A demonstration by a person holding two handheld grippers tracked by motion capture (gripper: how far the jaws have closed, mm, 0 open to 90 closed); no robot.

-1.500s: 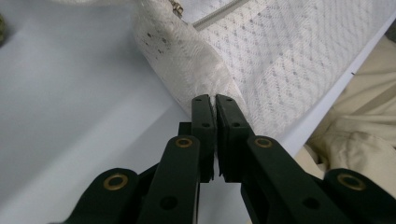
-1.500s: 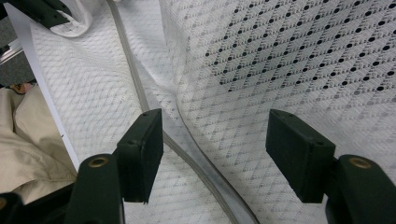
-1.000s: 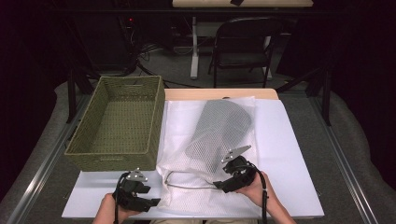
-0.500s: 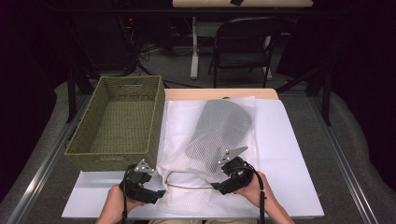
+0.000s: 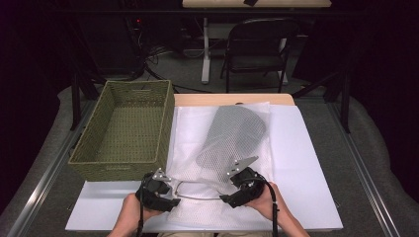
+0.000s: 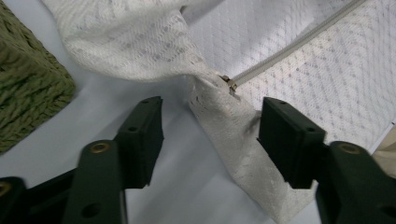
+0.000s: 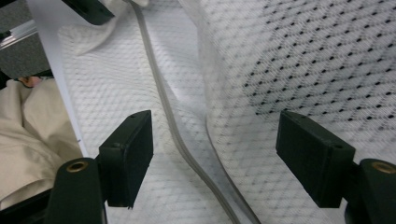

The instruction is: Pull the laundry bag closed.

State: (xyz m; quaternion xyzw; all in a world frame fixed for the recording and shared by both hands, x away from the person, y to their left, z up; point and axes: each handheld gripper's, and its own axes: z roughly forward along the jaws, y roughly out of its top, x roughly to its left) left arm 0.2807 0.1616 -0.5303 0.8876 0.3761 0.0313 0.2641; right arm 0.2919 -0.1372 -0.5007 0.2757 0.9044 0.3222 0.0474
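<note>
So the mesh laundry bag (image 5: 222, 163) is lying flat on the white sheet (image 5: 306, 163) covering the table, just right of the green woven basket (image 5: 123, 128), with something dark grey (image 5: 234, 133) showing through the mesh at its far end. Both grippers sit at the near edge of the bag, where the zipper (image 5: 197, 190) runs. The left gripper (image 6: 210, 135) has the bag's bunched corner and the zipper pull (image 6: 229, 83) sitting between its jaws; they've just been closing in, but the pads aren't pressing the fabric yet, so it's open around the corner. The right gripper (image 7: 212, 154) is spread wide over the zipper line (image 7: 173, 126) and a fold of mesh, not pinching anything either.
</note>
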